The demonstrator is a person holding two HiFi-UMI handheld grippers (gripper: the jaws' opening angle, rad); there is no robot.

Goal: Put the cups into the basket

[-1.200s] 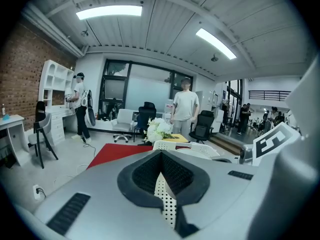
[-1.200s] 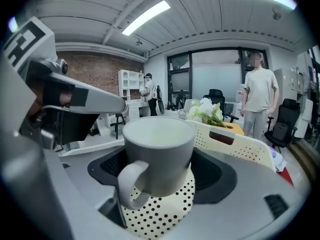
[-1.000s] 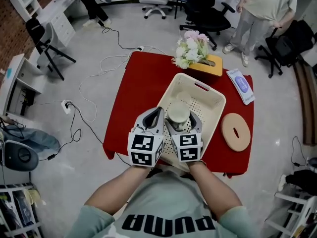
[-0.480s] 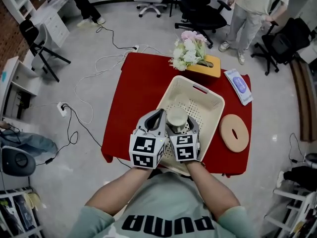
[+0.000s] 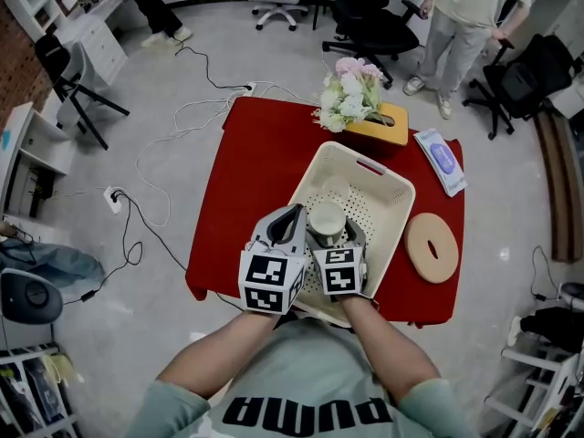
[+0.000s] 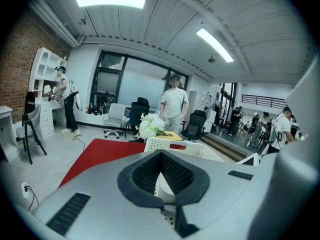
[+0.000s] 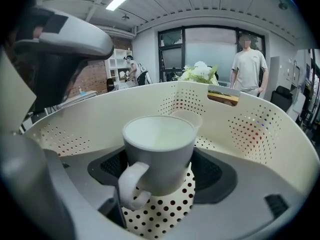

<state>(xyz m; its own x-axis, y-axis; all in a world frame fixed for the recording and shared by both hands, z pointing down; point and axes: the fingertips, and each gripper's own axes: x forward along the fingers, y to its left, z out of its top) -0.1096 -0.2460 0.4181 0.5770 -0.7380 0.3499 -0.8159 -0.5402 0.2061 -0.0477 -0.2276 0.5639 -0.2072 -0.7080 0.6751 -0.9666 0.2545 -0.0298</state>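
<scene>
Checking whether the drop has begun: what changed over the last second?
Hardly anything. The right tongs stay shut on the grey cup, low in the basket's near end; the left tongs stay shut and empty beside them. Basket and flowers have not moved.

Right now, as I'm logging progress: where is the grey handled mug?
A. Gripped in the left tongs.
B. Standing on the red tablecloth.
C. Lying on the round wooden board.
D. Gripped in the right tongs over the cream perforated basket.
D: the right gripper view shows the grey handled mug clamped between the right tongs, with the wall of the cream perforated basket rising round it; the left tongs hold nothing.
</scene>
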